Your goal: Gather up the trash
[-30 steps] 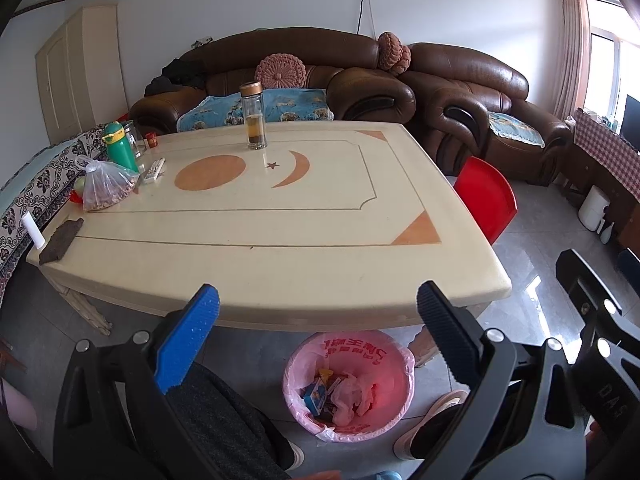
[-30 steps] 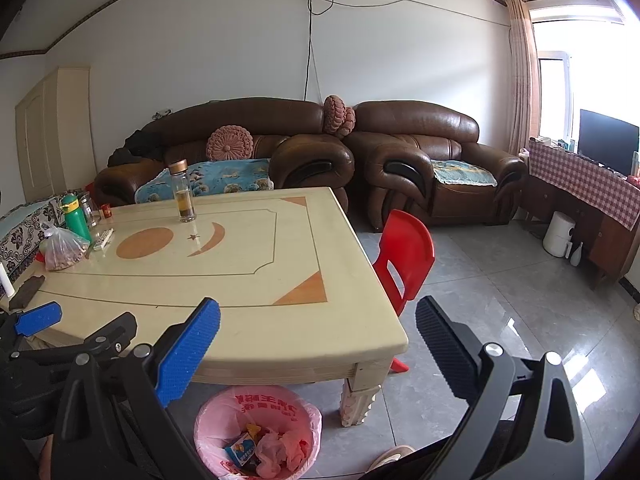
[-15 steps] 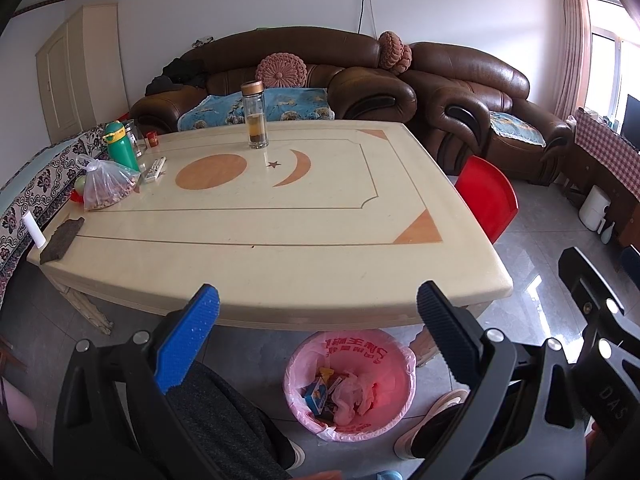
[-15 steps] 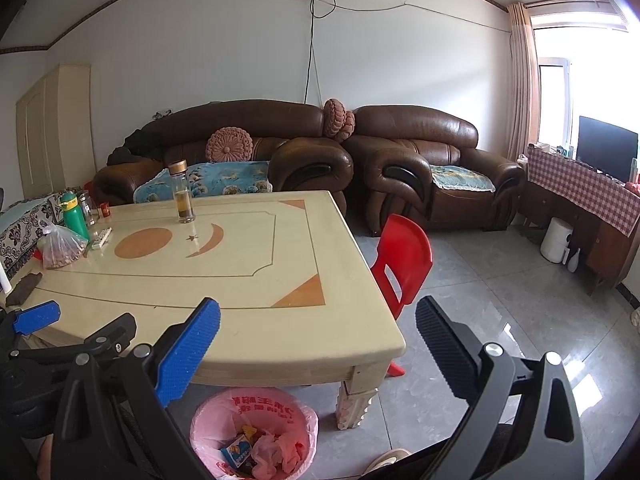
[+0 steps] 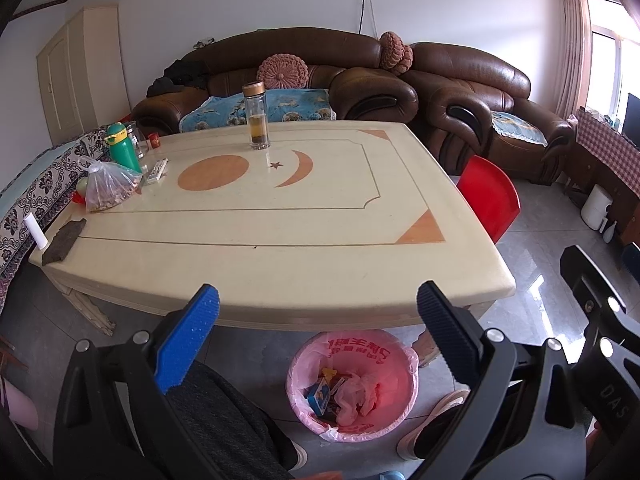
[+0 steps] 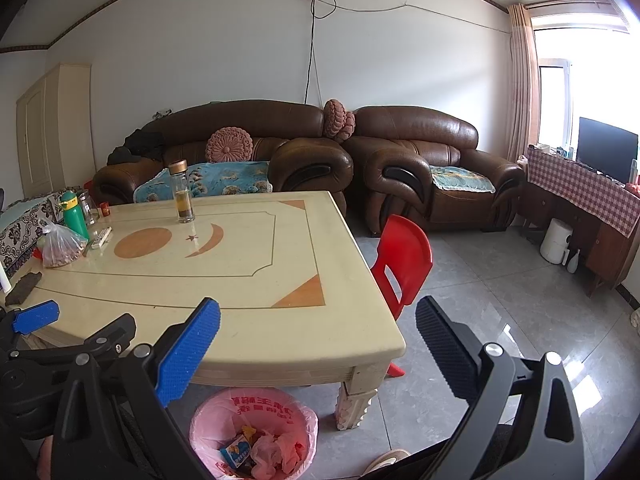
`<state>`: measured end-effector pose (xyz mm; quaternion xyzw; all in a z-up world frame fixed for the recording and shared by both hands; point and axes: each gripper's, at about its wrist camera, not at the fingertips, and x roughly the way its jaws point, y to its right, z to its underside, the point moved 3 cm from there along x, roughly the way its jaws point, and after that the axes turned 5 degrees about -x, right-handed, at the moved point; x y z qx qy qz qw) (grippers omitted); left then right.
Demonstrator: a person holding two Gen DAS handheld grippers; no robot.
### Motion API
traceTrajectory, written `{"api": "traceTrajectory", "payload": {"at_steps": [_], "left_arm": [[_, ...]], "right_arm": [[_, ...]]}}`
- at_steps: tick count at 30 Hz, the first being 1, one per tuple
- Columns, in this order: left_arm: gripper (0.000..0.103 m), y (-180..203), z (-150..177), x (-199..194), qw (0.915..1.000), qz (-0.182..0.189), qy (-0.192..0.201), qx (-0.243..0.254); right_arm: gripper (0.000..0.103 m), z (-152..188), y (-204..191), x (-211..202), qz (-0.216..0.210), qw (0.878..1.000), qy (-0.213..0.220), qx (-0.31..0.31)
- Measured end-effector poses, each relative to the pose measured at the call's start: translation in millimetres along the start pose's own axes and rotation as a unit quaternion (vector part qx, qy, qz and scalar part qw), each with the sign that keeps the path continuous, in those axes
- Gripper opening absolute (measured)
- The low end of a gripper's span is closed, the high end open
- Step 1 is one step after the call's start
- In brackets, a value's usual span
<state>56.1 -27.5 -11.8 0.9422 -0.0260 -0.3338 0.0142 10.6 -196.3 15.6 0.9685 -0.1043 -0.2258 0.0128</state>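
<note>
Tongs first: I am holding the left tongs spread wide, nothing between the blue pad and the black ribbed pad, hovering off the near edge of the table. The right tongs are spread just as wide and are gripping nothing; their tips are sitting over the near right corner of that table.

Trash is lying in the bin, a round bin lined with a pink bag, standing on the floor below and slightly ahead of the left tongs, partly tucked under the table edge. Inside I am seeing a small blue and yellow box and crumpled pink wrapping. From the right tongs the bin is showing below and to the left of the blue pad.

Farther ahead of the left tongs, on the table, a glass bottle with a brown cap is standing upright, with yellowish liquid in its lower part. Far left of the tongs, a tied clear bag of brownish contents is resting just beside a green bottle and a white remote. A dark flat piece is lying near the left corner; I cannot tell what it is.

Right of the tongs, a red chair is standing just beside the table edge. Brown sofas are lining the wall beyond.
</note>
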Motion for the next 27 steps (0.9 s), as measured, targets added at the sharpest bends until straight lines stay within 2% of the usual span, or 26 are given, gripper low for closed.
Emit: {"api": "traceTrajectory", "payload": {"at_steps": [16,22,27], "left_arm": [[0.097,-0.5,1.7,-1.6,1.0000,-0.005,0.005,0.002],[0.097,0.2,1.2,2.1,0.9999,0.002,-0.014,0.001],[0.097,2.8,0.8,0.1,0.9999,0.001,-0.010,0.009]], "right_arm": [[0.096,-3.8,4.0,-1.0,0.000,1.000,0.005,-0.002],[0.096,-3.0,2.2,-3.4,-0.002,1.000,0.008,-0.004],[0.096,-2.4,0.8,-3.6,-0.002,1.000,0.009,-0.004]]}}
